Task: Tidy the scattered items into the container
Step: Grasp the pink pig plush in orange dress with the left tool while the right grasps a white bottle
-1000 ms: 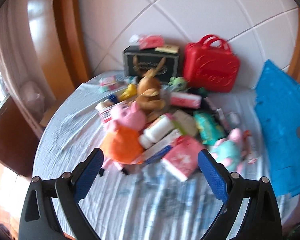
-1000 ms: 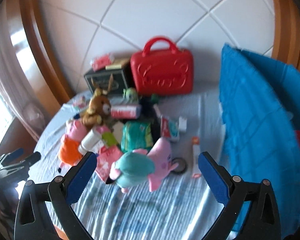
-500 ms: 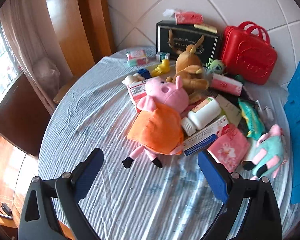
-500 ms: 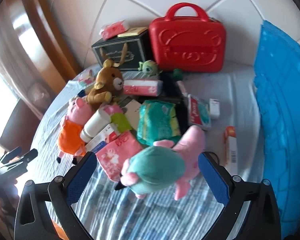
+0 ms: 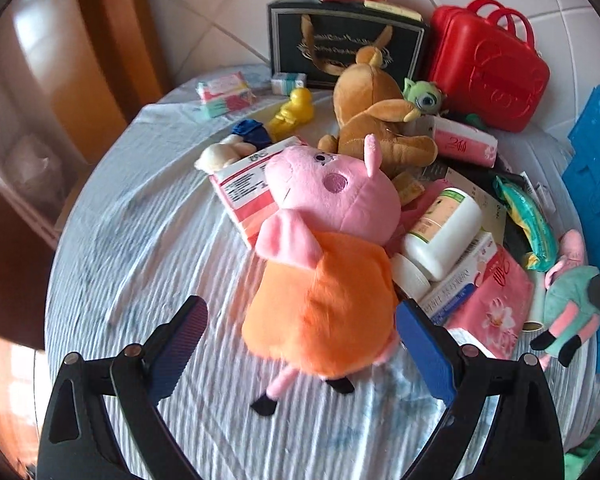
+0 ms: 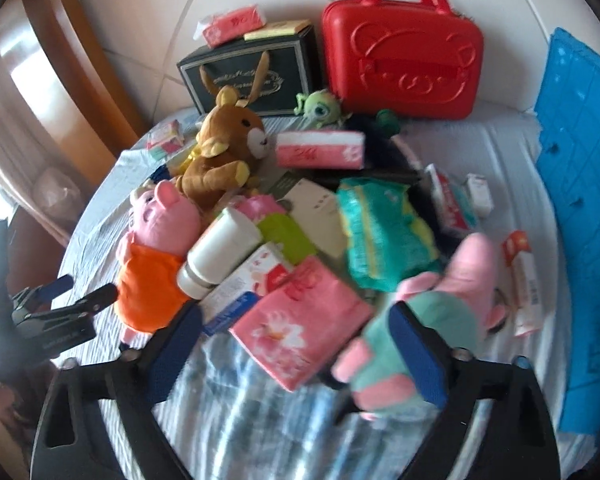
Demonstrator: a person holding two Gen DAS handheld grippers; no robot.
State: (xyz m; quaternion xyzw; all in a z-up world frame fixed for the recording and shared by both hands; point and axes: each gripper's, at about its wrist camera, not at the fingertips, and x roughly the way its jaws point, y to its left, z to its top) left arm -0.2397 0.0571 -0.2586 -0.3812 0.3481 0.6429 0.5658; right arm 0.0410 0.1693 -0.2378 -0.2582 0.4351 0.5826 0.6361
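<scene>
Nothing has gone into a container yet, judging by the pile that covers the middle of the round table (image 5: 140,248) with its striped cloth. Near the table's left edge lie a small tissue pack (image 5: 225,93), a yellow duck toy (image 5: 293,114) and a blue scrap, apart from the heap. The left gripper (image 5: 300,330) hovers with its jaws spread wide on either side of the pink pig plush in an orange dress (image 5: 328,264), not touching it; this looks like the first pick. Behind the pig sits a brown deer plush (image 5: 374,120), then a white bottle (image 5: 444,232) on its side, medicine boxes and a pink flowered tissue pack (image 6: 300,320). The right gripper (image 6: 296,348) also has its jaws spread, holding nothing; its right finger sits in front of a teal and pink plush (image 6: 432,320). At the table's far edge stand a black gift box (image 6: 252,68) and a closed red plastic case (image 6: 404,56). A blue crate (image 6: 580,208) at the right edge is probably the container; its inside is hidden. Every item is left to move.
</scene>
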